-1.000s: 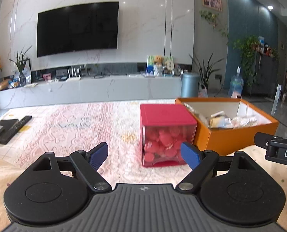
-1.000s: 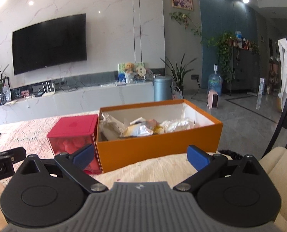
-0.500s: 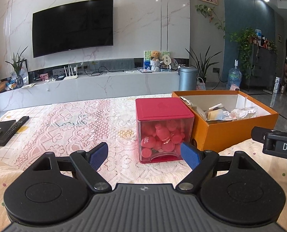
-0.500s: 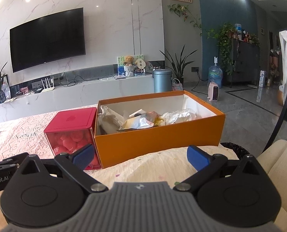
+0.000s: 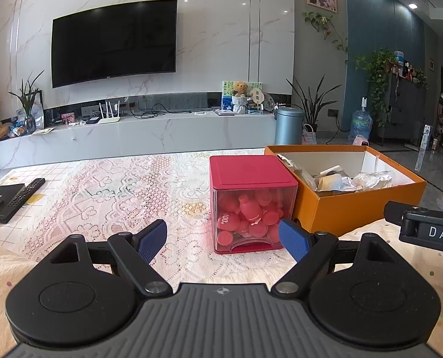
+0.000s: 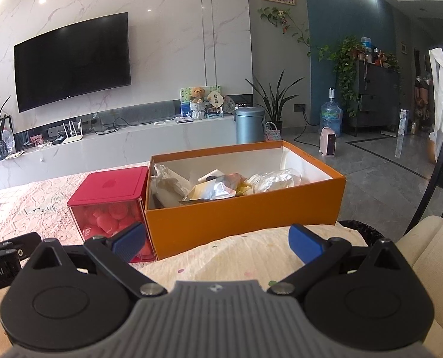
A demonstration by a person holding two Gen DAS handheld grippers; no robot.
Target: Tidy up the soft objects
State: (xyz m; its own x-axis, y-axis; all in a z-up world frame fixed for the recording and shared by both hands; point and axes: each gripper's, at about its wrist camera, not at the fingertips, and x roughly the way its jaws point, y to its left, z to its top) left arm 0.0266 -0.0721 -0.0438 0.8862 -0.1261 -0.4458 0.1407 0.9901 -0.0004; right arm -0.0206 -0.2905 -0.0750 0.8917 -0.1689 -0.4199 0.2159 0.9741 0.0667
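Note:
A clear box with a red lid (image 5: 251, 203) holds several red soft pieces and stands on the lace-covered table (image 5: 102, 191). Right of it, touching or nearly so, is an open orange box (image 5: 358, 205) with crumpled foil and paper packets (image 6: 221, 188) inside. My left gripper (image 5: 223, 238) is open and empty, just in front of the red-lidded box. My right gripper (image 6: 217, 240) is open and empty, in front of the orange box (image 6: 245, 220), above a cream cloth (image 6: 221, 259). The red-lidded box (image 6: 111, 205) is at its left.
A remote and dark flat items (image 5: 12, 200) lie at the table's left edge. Beyond the table stand a white TV bench (image 5: 132, 137), a grey bin (image 5: 288, 125) and plants. A dark chair (image 6: 439, 185) and cream cushion (image 6: 430, 244) are at the right.
Both grippers have lifted and drawn back slightly, so more of the tops of both boxes shows. Both stay open and empty. The boxes have not moved.

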